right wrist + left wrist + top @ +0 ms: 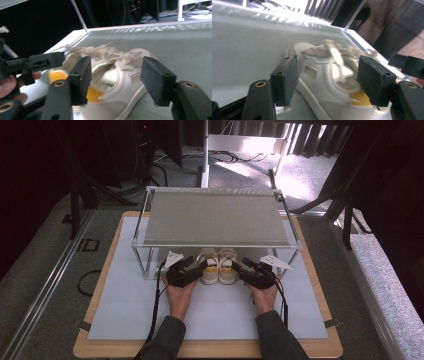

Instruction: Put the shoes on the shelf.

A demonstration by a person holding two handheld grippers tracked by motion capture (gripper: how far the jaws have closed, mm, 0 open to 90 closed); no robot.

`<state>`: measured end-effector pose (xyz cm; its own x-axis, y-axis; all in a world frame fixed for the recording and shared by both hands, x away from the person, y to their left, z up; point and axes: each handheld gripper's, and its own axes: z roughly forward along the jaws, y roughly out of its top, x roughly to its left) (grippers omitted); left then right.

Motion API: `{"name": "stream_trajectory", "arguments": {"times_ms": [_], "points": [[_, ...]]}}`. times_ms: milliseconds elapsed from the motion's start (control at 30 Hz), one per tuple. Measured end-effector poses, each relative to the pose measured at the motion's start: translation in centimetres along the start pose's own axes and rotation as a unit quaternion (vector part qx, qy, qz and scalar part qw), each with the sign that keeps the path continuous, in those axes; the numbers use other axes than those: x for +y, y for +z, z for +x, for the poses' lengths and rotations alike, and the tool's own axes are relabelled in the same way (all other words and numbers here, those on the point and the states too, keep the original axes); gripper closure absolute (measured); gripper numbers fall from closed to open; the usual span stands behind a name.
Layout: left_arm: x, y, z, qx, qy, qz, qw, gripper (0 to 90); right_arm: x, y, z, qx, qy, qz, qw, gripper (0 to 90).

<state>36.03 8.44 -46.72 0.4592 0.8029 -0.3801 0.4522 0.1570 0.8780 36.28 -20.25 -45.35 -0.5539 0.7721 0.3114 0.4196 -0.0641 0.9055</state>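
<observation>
Under the metal shelf on the tabletop, two white shoes stand side by side. Left claw and right claw are both released, each with jaws spread around its own shoe without pressing. Thin shelf legs stand just outside both hands.

Shoes (side by side) under rack

On the worktop, a pair of white shoes with yellow heels stands side by side under the metal shelf rack. The left claw sits just beside the left shoe and the right claw just beside the right, both with jaws apart.
</observation>
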Motion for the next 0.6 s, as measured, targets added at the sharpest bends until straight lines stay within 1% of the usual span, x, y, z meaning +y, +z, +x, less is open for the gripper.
{"name": "stream_trajectory", "arguments": {"times_ms": [33,67,100,133,167,200,233,267,300,333,367,400,500,533,567,600], "points": [[-0.1,-0.6,-0.3,-0.01,0.009,-0.004,0.9999,33.3,-0.1,-0.5,0.4,0.009,-0.005,0.0,0.9999,38.0],[-0.1,-0.6,-0.3,-0.01,0.009,-0.004,0.9999,32.7,-0.1,-0.5,0.4,0.009,-0.005,0.0,0.9999,38.0],[-0.1,-1.0,-0.6,-0.021,0.021,0.0,0.9996,31.9,-0.3,-1.0,0.8,0.012,-0.019,0.005,0.9997,35.8],[-0.1,-1.0,-0.6,-0.021,0.021,0.0,0.9996,30.6,-0.3,-1.0,0.8,0.012,-0.019,0.005,0.9997,35.8],[-0.2,-1.2,-0.8,-0.022,0.028,0.005,0.9993,30.6,-0.4,-1.1,1.0,0.014,-0.025,0.011,0.9995,34.8],[-0.3,-1.3,-1.1,-0.03,0.039,0.016,0.9987,28.9,-0.5,-1.2,1.3,0.012,-0.034,0.018,0.9992,33.8],[-0.5,-1.4,-1.3,-0.025,0.051,0.021,0.9982,27.2,-0.8,-1.2,1.6,0.01,-0.047,0.031,0.9984,32.2],[-0.6,-1.4,-1.5,-0.021,0.058,0.025,0.9978,25.9,-0.9,-1.1,1.6,0.005,-0.056,0.038,0.9977,31.6],[-0.7,-1.3,-1.6,-0.021,0.064,0.033,0.9972,23.9,-1.1,-1.1,1.7,-0.001,-0.063,0.043,0.9971,31.3],[-0.8,-1.2,-1.7,-0.019,0.07,0.041,0.9965,22.5,-1.2,-0.9,1.7,-0.003,-0.067,0.049,0.9966,30.8],[-1.0,-1.0,-1.8,-0.011,0.075,0.05,0.9959,20.4,-1.3,-0.7,1.7,-0.001,-0.064,0.055,0.9964,30.0],[-1.1,-0.8,-1.8,-0.007,0.08,0.06,0.995,18.3,-1.4,-0.5,1.6,0.0,-0.06,0.061,0.9963,29.8],[-1.5,-0.1,-1.9,0.004,0.094,0.075,0.9928,17.8,-1.7,0.2,1.7,-0.002,-0.062,0.073,0.9954,28.6],[-1.5,-0.1,-1.9,0.004,0.094,0.075,0.9928,17.8,-1.7,0.2,1.7,-0.002,-0.062,0.073,0.9954,28.6],[-1.5,0.1,-2.0,0.01,0.099,0.079,0.9919,17.8,-1.7,0.4,1.7,-0.003,-0.063,0.078,0.9949,27.6],[-1.6,0.2,-2.1,0.014,0.103,0.082,0.9913,17.9,-1.9,0.9,1.9,-0.008,-0.065,0.086,0.9941,27.2]]}}
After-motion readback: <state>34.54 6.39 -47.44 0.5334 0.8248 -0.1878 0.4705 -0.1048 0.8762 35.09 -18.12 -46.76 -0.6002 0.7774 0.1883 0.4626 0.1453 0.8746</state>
